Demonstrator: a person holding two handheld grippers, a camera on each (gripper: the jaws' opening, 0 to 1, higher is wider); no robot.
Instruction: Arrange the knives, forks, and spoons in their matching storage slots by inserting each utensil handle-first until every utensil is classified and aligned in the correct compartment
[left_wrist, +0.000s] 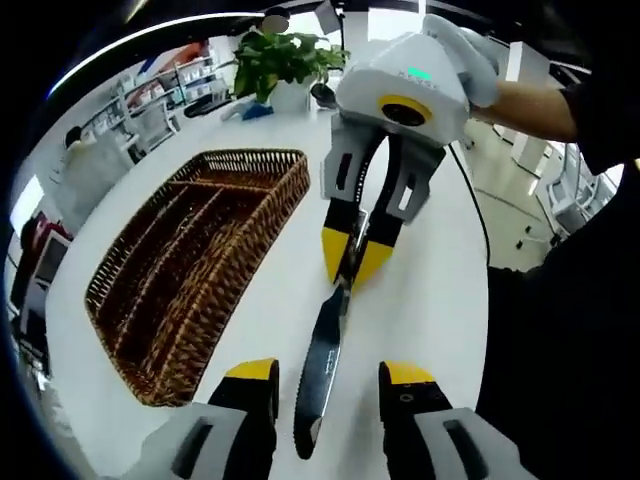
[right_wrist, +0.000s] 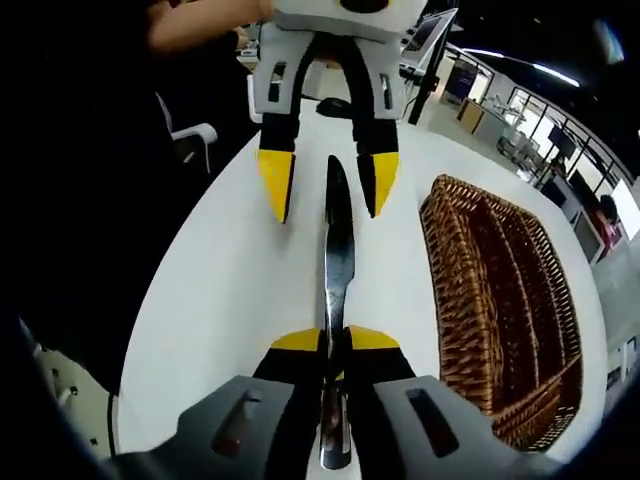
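- Our right gripper (right_wrist: 335, 345) is clamped on the handle of the knife (right_wrist: 337, 250); its yellow tips press together on the metal, and we see the same grip from the left gripper view, where the right gripper (left_wrist: 354, 262) comes in from the far side
- Our left gripper (left_wrist: 330, 380) has its jaws apart, one on each side of the blade tip, and nothing is held between them; in the right gripper view the left gripper (right_wrist: 328, 190) also shows a gap on both sides of the knife point
- The knife (left_wrist: 325, 355) runs along the line between the two grippers, handle at the right one, serrated blade pointing to the left one, above the white table (left_wrist: 420, 300)
- The wicker tray (left_wrist: 190, 270) with its long slots lies beside the knife, near it, and its slots run about parallel to the blade
- We judge that the left gripper is the nearer one for taking the blade end, so that the handle can go first into a slot
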